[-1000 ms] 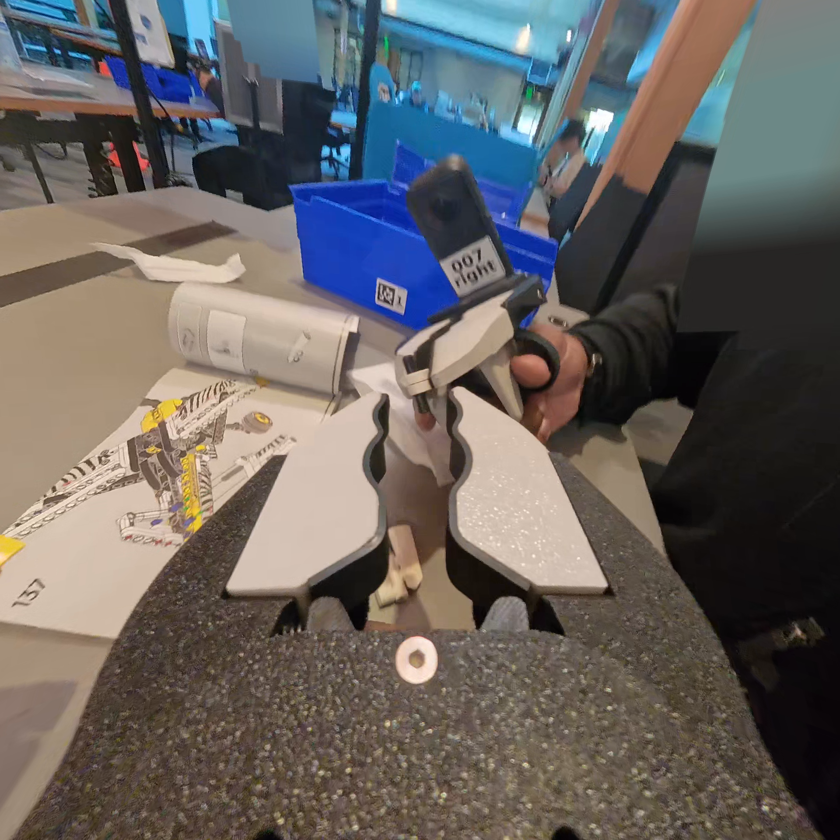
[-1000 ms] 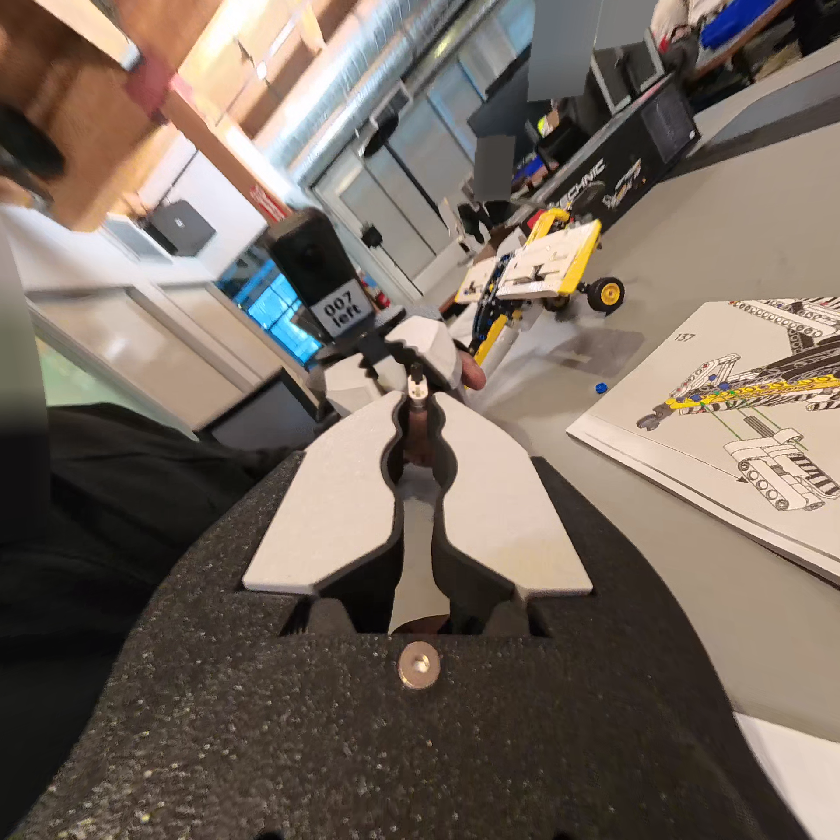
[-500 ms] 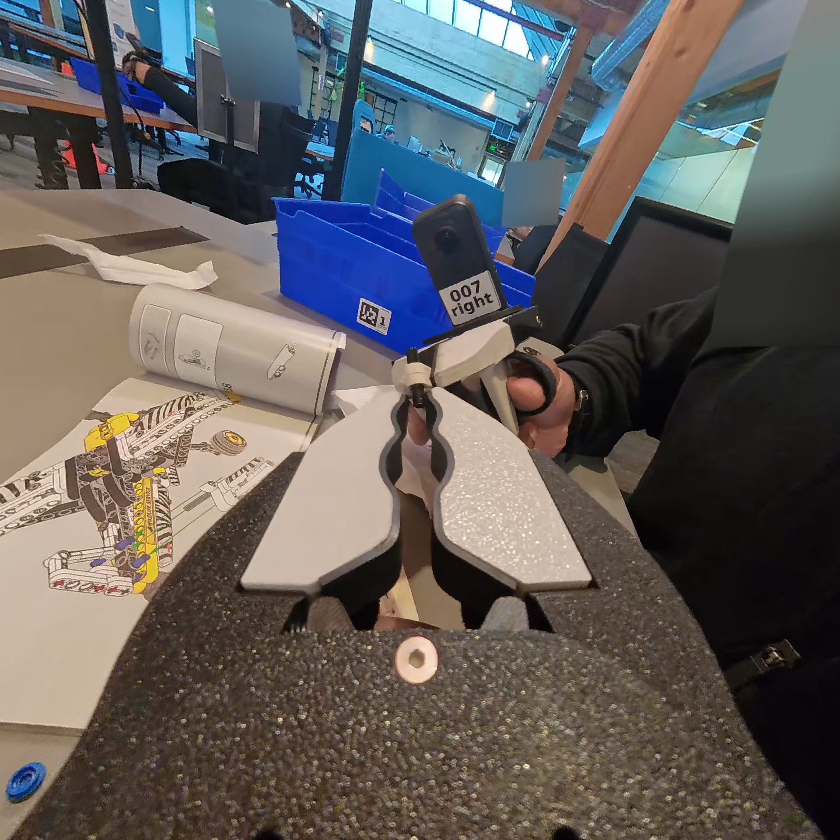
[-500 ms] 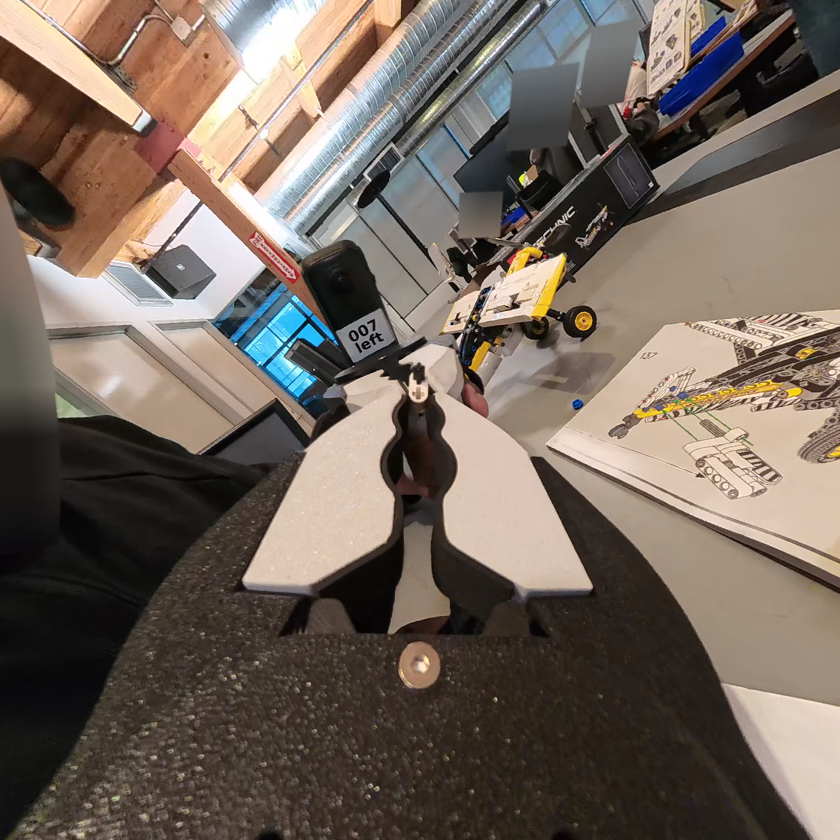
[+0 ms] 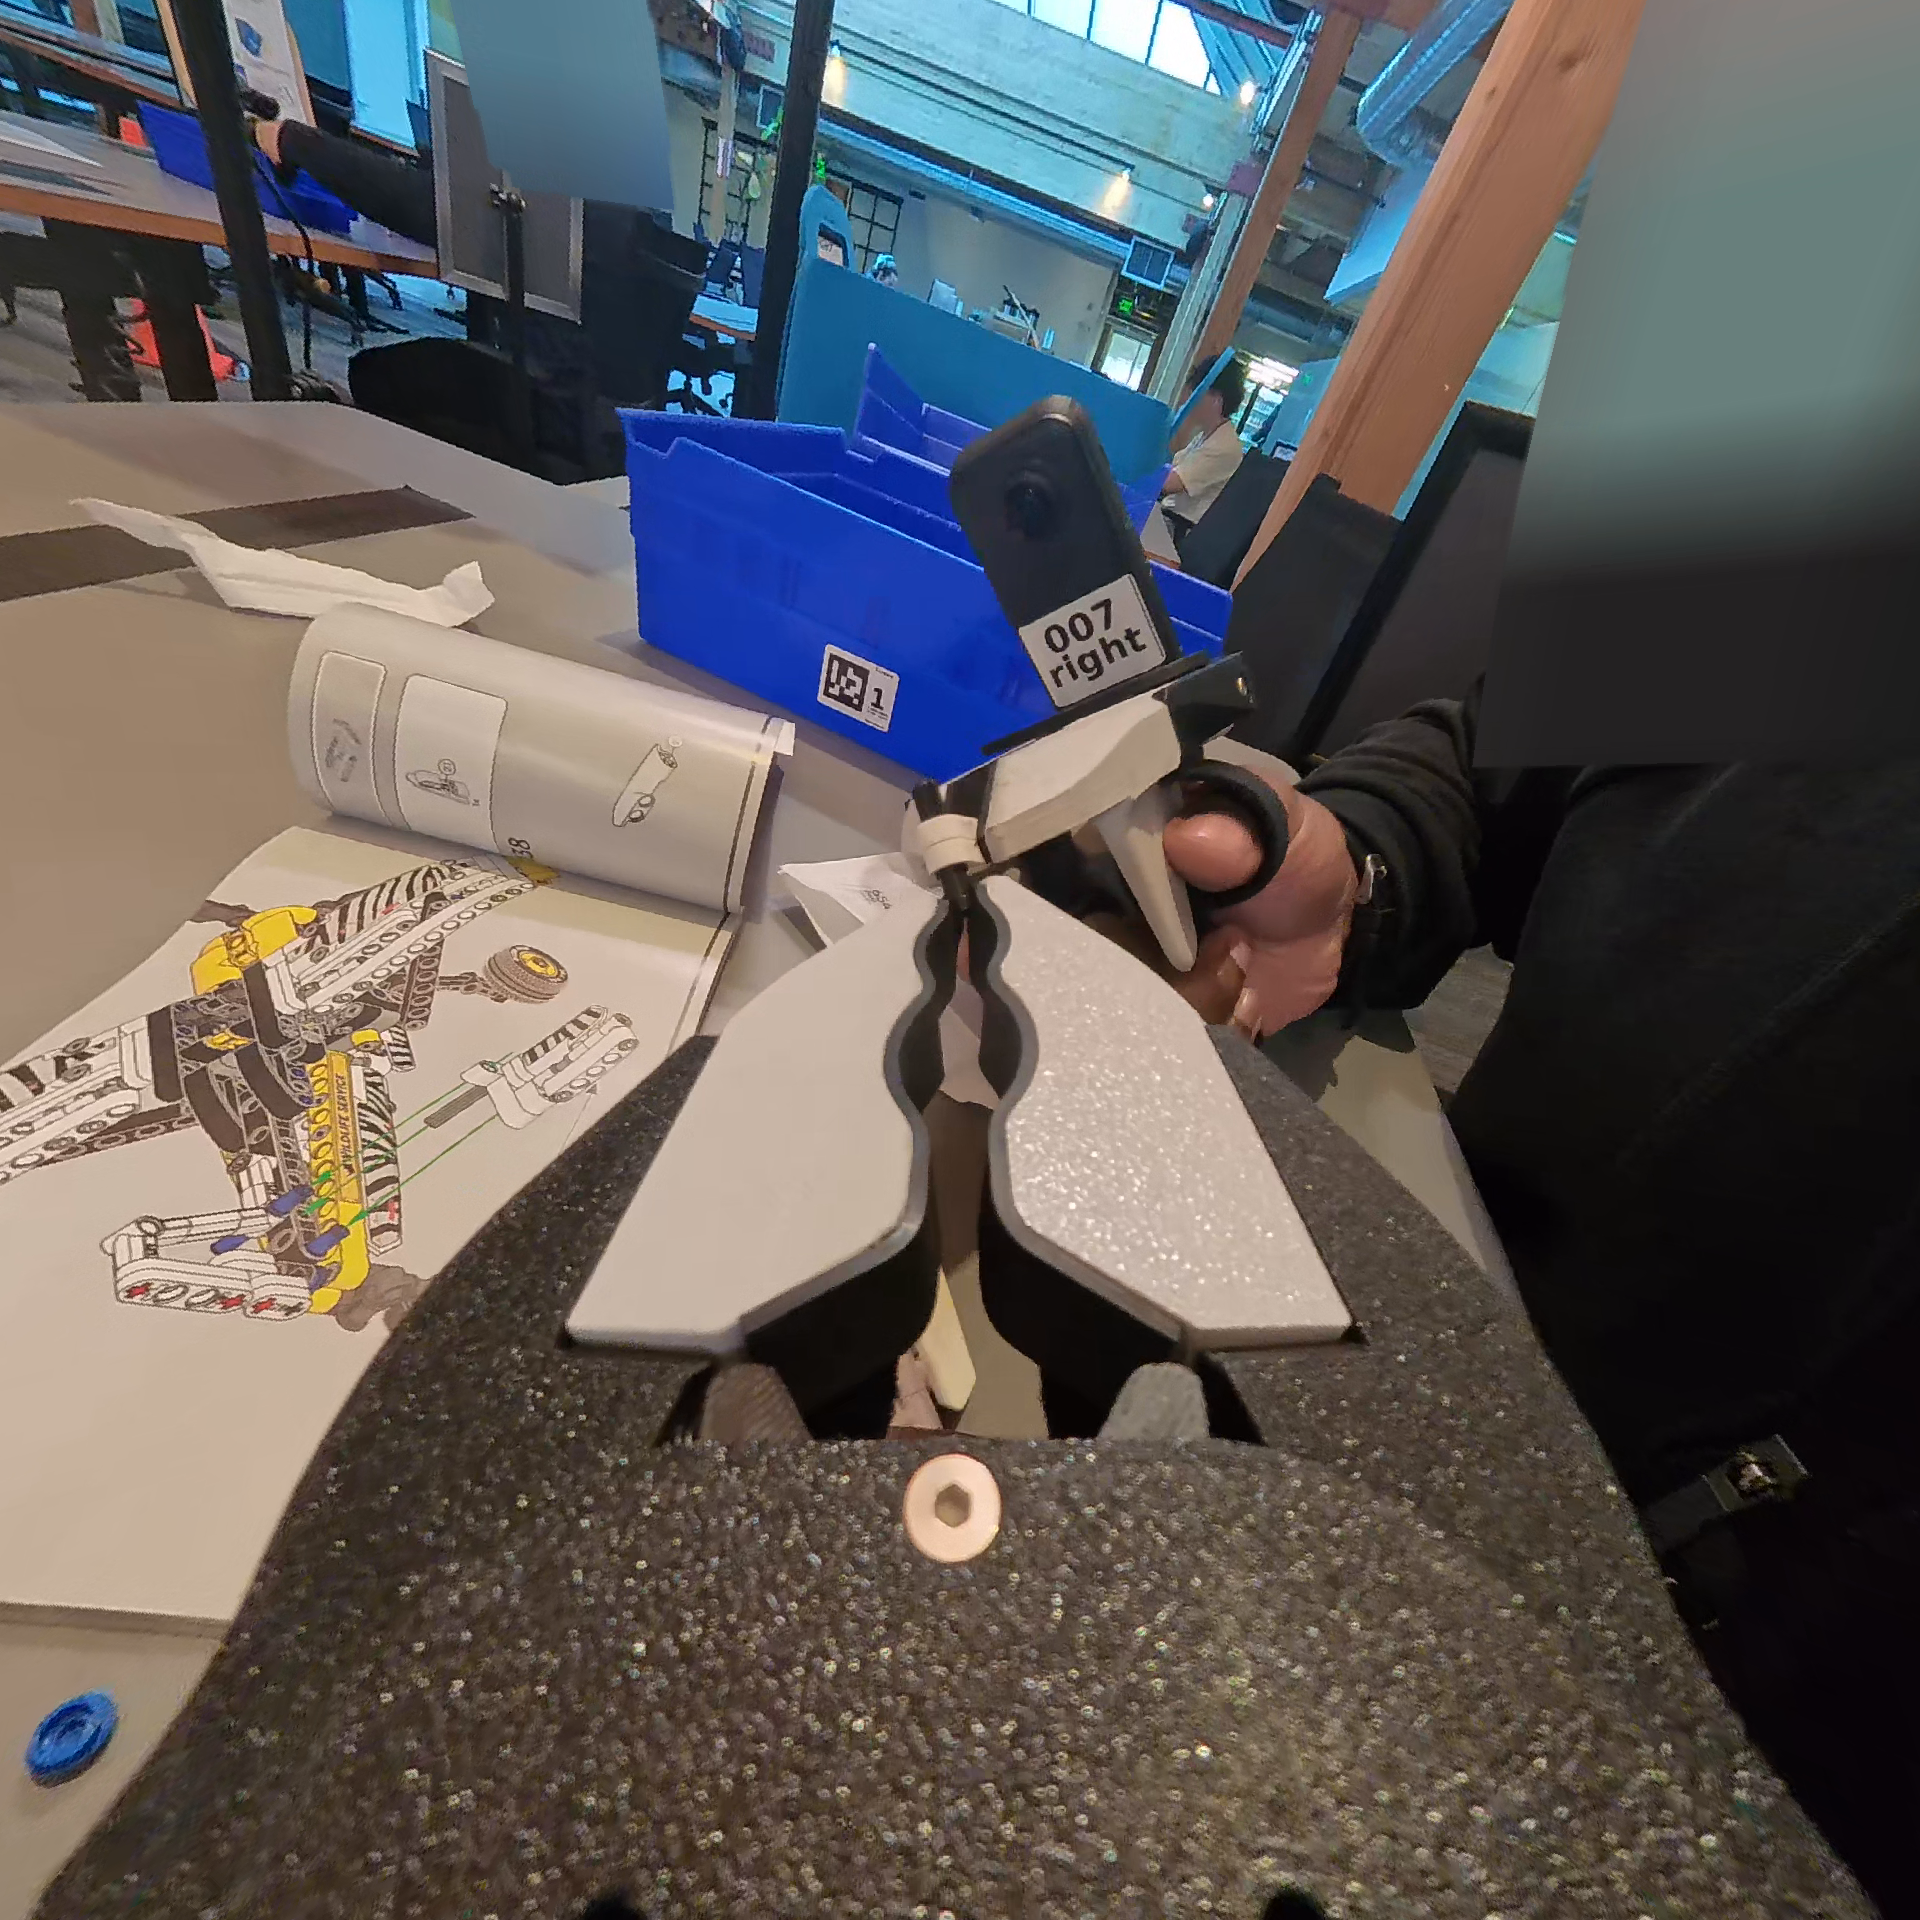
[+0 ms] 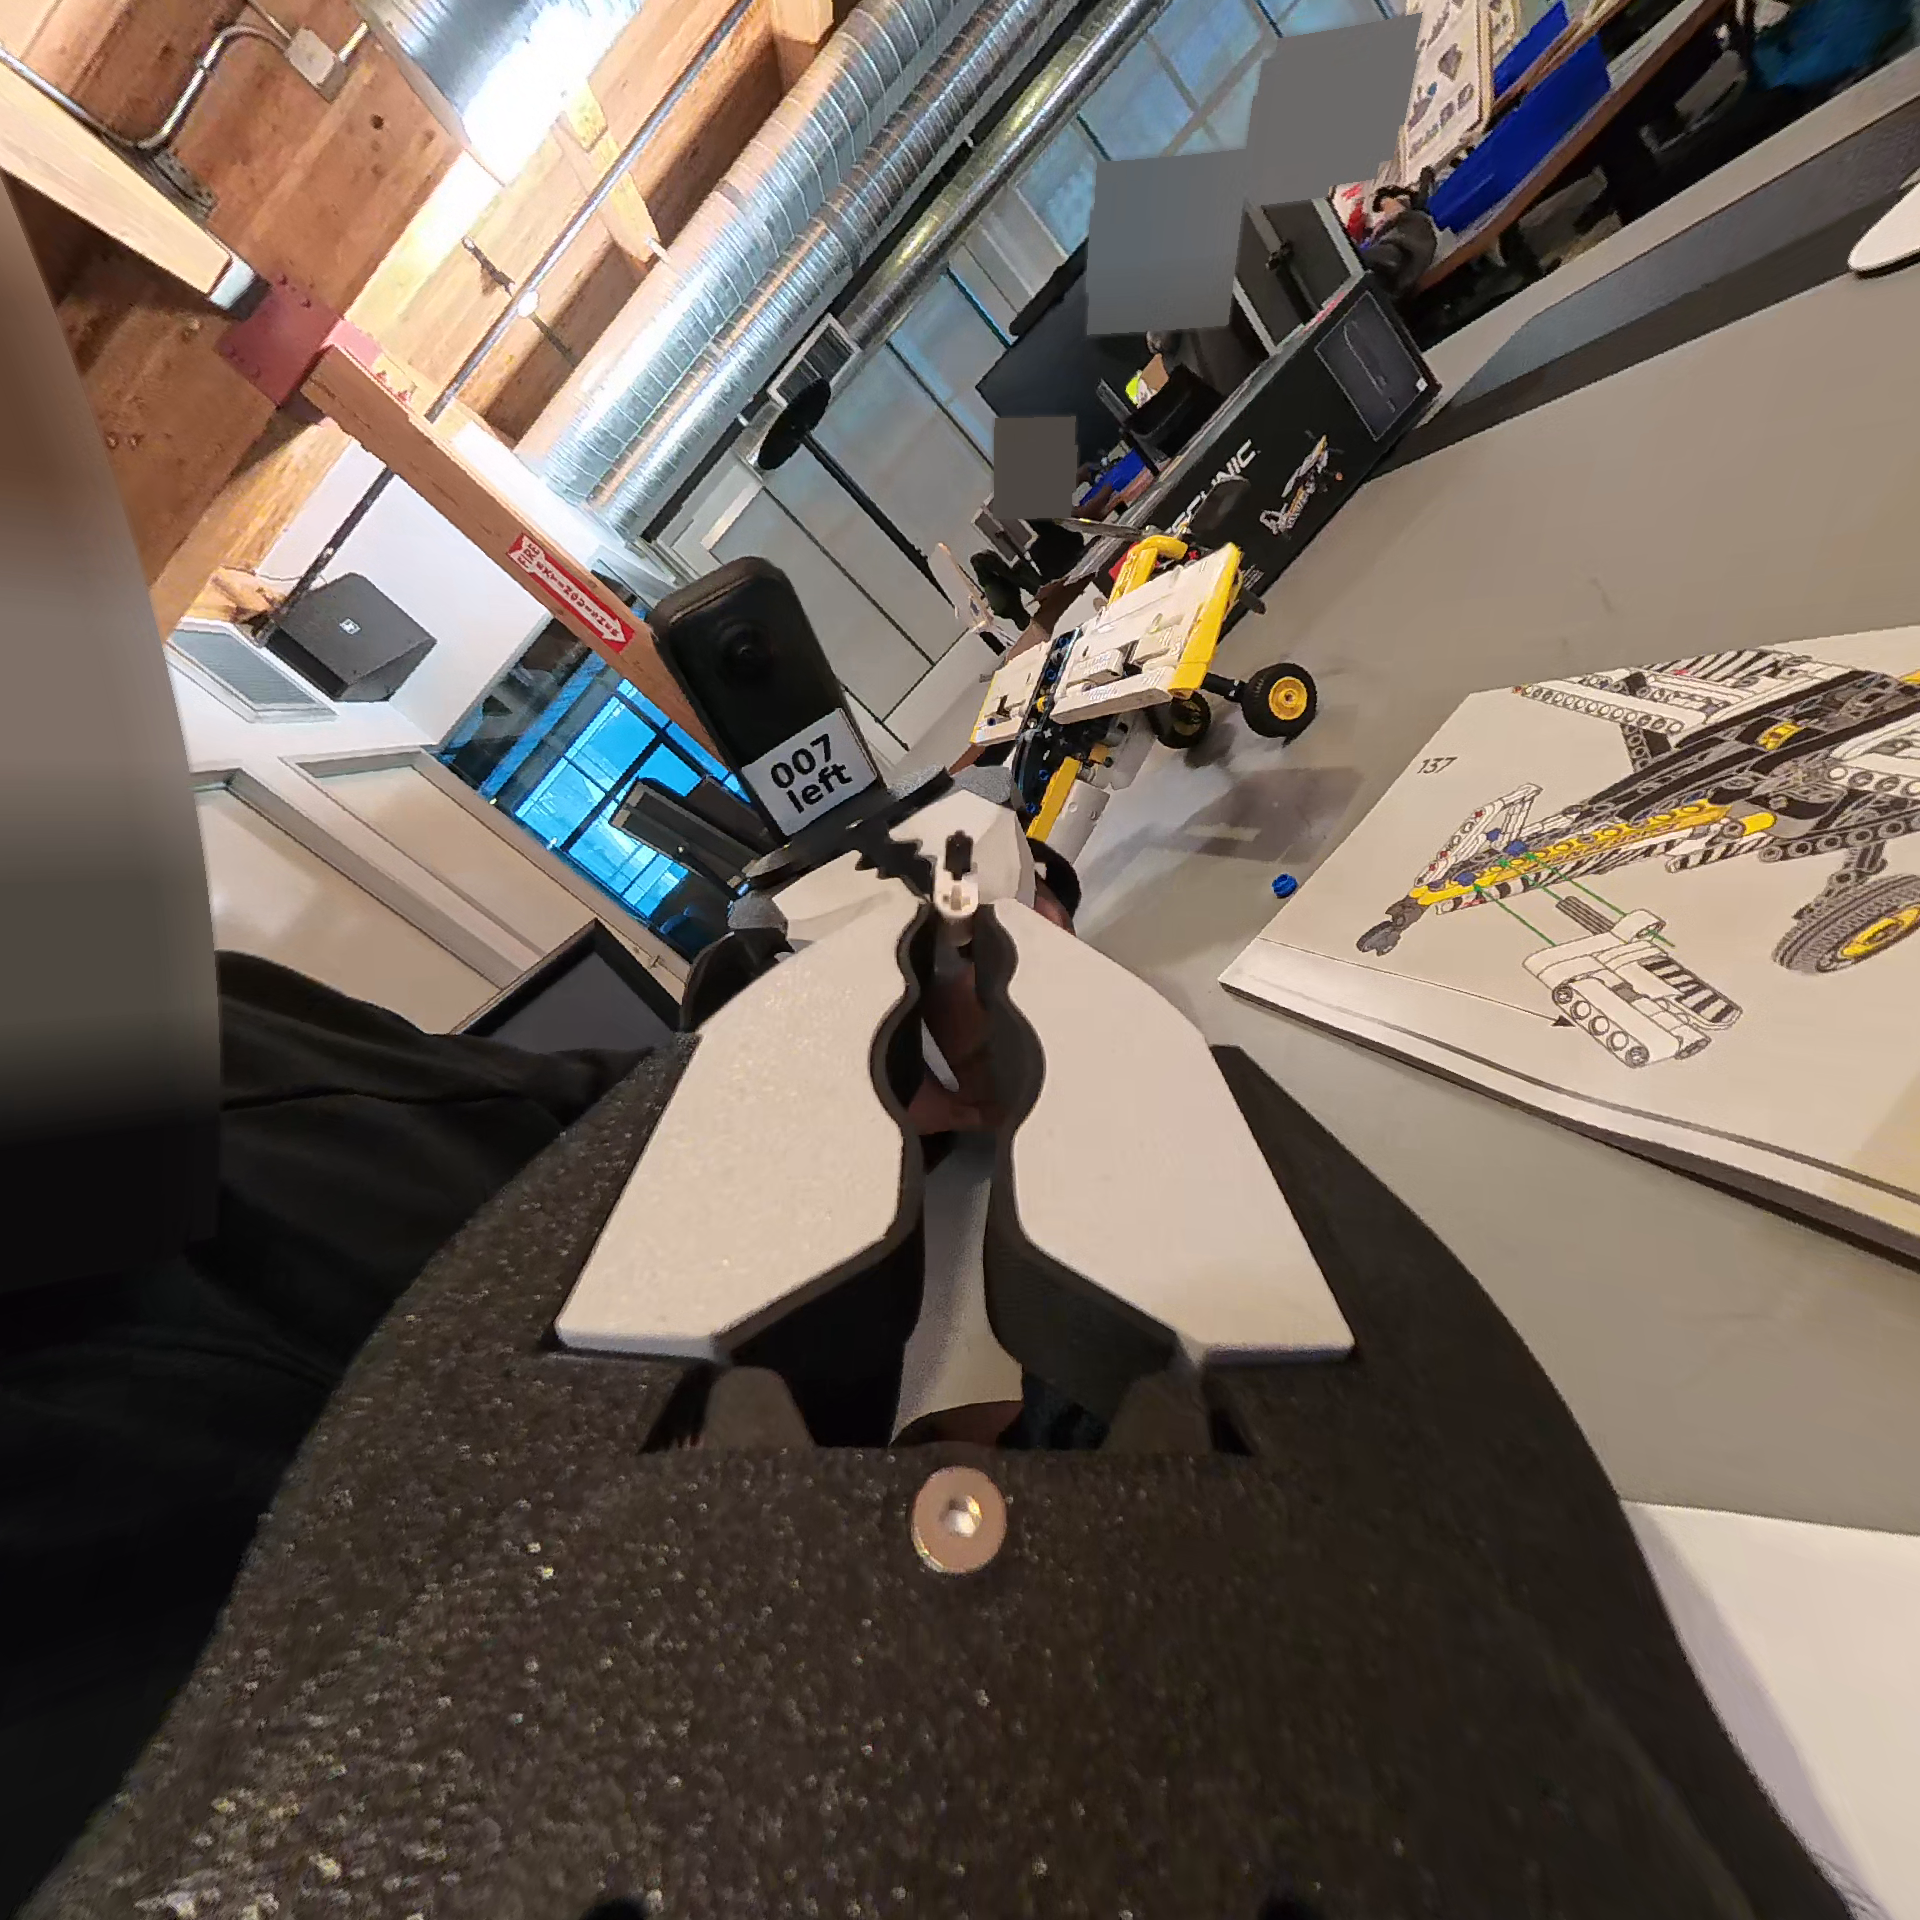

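My right tool (image 6: 956,920) pinches a small white piece on a thin black axle (image 5: 954,894); my left tool (image 5: 961,920) grips that axle's end. Misaligned pulling could twist it free onto the counter (image 5: 125,665).

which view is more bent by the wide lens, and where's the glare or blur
Right wrist view: heavily tilted and bowed, ceiling light blown out, ducts curving. Left wrist view: straighter, wooden post leaning, skylights bright; soft blur only at the gripper fingers up close.
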The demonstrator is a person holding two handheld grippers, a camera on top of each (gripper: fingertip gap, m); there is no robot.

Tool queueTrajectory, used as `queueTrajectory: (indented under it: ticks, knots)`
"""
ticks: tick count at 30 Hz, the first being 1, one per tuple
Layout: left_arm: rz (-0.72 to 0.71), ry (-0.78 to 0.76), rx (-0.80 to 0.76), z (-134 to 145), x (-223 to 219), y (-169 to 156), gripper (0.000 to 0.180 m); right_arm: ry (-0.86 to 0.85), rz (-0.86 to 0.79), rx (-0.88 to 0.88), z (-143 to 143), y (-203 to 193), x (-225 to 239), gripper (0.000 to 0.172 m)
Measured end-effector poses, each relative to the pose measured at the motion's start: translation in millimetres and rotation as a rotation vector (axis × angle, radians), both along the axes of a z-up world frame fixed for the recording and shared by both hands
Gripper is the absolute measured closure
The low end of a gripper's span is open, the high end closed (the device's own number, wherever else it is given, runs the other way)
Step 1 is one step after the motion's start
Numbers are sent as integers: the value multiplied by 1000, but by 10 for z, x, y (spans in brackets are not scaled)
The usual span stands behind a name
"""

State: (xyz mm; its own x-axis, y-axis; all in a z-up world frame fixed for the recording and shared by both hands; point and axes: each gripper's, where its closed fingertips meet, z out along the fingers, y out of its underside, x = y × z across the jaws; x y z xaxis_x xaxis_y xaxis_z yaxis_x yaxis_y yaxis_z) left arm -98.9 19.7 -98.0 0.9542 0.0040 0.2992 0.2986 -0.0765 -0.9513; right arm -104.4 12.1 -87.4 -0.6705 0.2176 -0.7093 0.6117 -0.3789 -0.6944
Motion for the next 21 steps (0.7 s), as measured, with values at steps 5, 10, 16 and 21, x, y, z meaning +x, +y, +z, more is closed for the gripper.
queueTrajectory:
  ticks: [5,10,16,21]
  knots:
    - [9,45,-26,-47,34,38,179,-44,-32,-28,-12,45,-26,166]
    - [-45,156,-129,-193,239,113,180,-69,-254,-56,25,591,-405,165]
    - [143,82,-37,-2,-115,-7,180,-89,-145,-134,94,327,-244,165]
    - [313,188,-5,105,-252,-38,168,-186,-135,-220,28,206,-208,165]
